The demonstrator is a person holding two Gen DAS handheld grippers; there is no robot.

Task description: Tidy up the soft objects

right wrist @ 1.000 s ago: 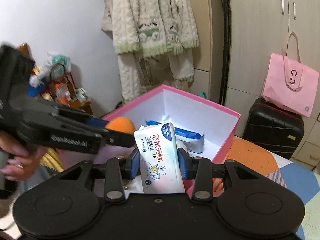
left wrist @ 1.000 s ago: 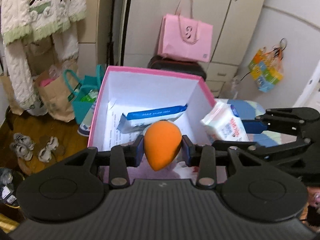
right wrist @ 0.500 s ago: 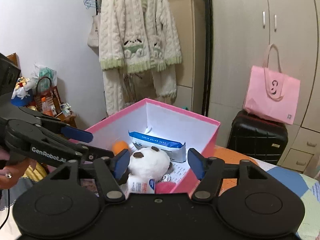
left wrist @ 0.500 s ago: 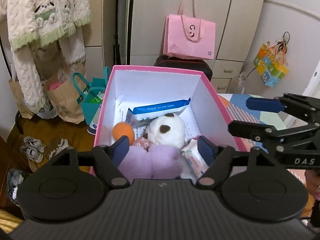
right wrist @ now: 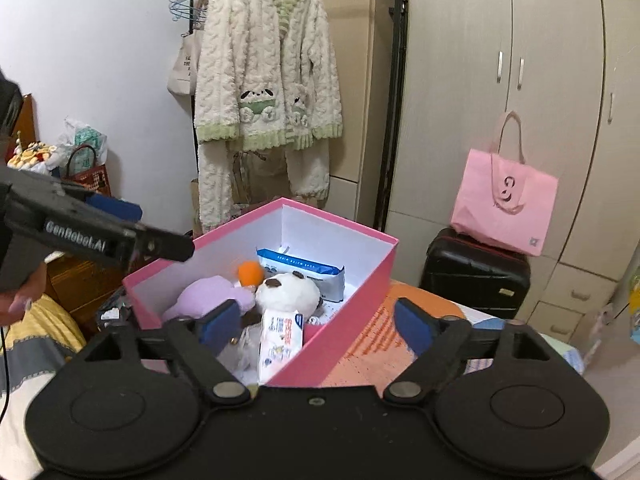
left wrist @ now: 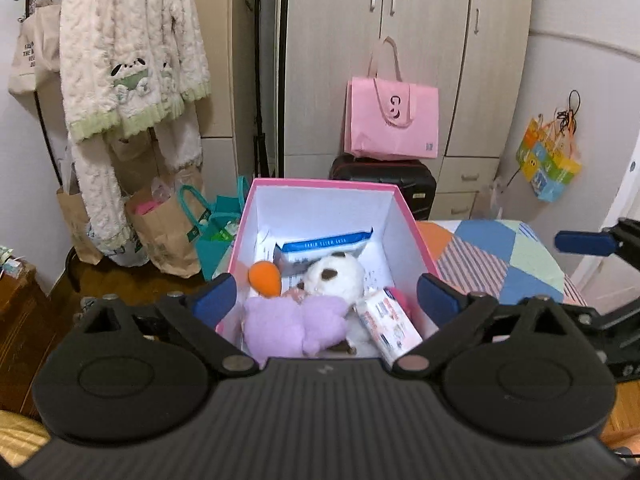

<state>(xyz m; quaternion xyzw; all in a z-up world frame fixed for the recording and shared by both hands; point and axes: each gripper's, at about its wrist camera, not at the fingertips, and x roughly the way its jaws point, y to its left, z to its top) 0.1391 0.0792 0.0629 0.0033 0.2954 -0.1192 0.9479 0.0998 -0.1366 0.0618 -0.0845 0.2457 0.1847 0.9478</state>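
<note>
A pink box (left wrist: 404, 210) with white inner walls stands on a patchwork cover; it also shows in the right wrist view (right wrist: 352, 304). Inside lie an orange sponge (left wrist: 264, 278), a white panda plush (left wrist: 336, 276), a purple plush (left wrist: 294, 326), a tissue pack (left wrist: 390, 330) and a blue wipes pack (left wrist: 328, 242). My left gripper (left wrist: 326, 300) is open and empty above the box's near edge. My right gripper (right wrist: 316, 326) is open and empty, held above the box's near right corner. The tissue pack (right wrist: 282, 338) leans inside that corner.
A black suitcase (right wrist: 476, 272) with a pink bag (right wrist: 504, 208) on it stands behind the box. A fluffy cream cardigan (right wrist: 268, 76) hangs at the left. Paper and teal bags (left wrist: 168, 232) sit on the floor left of the box. The patchwork cover (left wrist: 500, 256) stretches to the right.
Both grippers opened and let go: the orange sponge and the tissue pack dropped into the box. Both grippers then drew back and up from the box.
</note>
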